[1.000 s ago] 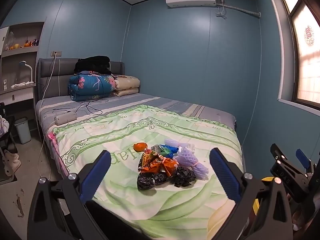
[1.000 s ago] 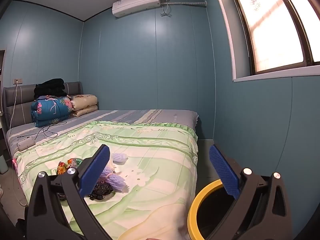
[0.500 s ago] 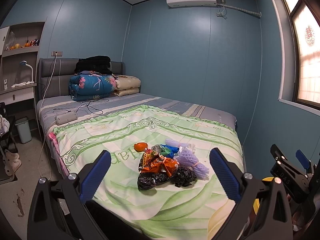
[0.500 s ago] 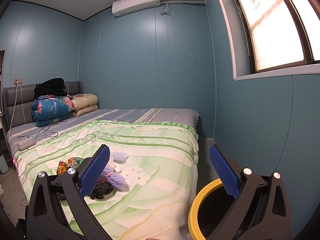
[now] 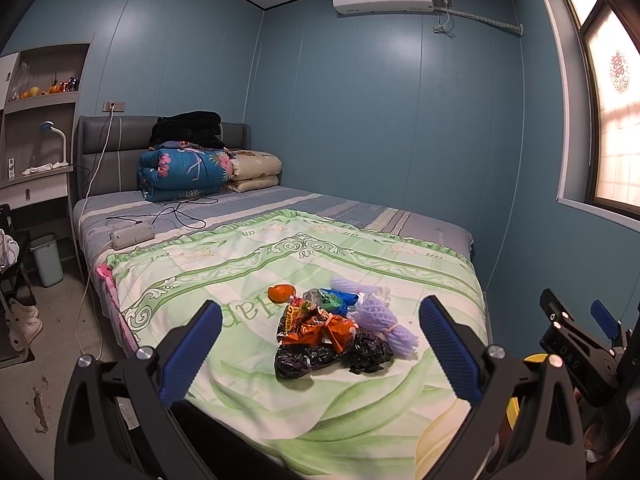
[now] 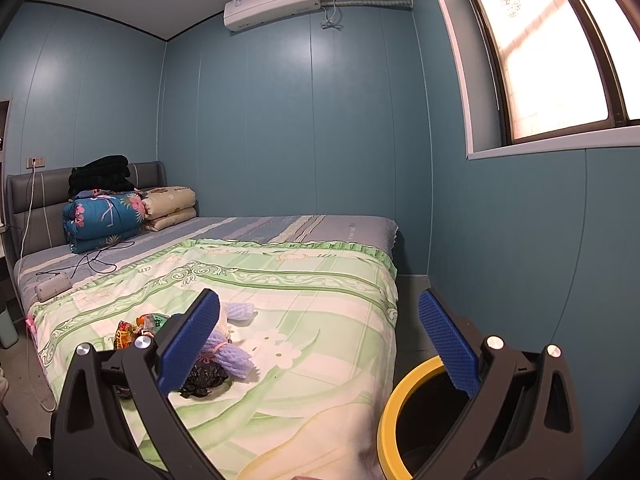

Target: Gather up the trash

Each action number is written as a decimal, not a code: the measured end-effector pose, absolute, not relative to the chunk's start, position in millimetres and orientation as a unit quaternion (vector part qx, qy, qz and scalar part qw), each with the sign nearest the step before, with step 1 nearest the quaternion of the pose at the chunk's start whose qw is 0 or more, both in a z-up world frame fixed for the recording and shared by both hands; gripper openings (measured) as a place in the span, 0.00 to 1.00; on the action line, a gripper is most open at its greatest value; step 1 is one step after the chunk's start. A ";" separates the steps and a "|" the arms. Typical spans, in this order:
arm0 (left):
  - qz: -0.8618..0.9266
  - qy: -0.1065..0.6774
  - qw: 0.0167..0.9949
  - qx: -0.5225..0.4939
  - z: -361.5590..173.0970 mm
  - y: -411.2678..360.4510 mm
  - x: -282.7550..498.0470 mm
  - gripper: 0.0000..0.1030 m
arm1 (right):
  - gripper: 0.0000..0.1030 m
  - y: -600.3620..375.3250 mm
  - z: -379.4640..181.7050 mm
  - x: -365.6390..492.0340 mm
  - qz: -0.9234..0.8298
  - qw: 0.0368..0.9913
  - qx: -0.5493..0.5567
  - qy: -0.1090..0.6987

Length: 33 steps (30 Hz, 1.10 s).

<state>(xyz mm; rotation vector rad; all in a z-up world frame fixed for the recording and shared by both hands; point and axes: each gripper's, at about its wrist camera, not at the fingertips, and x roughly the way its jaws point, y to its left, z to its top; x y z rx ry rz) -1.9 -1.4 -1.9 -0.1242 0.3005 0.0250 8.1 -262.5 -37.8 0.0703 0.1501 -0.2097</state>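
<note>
I'm holding left gripper (image 5: 320, 350) and right gripper (image 6: 320, 344) both wide, empty | trash pile (image 5: 336, 332) is lying near on the bed (image 5: 360, 264), yellow-rimmed bin (image 6: 396, 404) right | likely light, crinkly, soft; I'm aiming at the orange wrapper (image 5: 316, 326)'s bunched middle.
</note>
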 end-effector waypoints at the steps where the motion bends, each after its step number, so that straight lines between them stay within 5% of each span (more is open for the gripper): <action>1: 0.012 0.150 0.987 -0.062 -1.8 -1.3 -1.9 0.92 | 0.92 -262.5 -37.8 8.1 -0.104 0.991 0.035 0.075; 33: 0.012 0.151 0.987 -0.062 -3.4 -0.1 -2.8 0.92 | 0.92 -263.1 -40.5 9.2 -0.107 0.991 0.038 0.075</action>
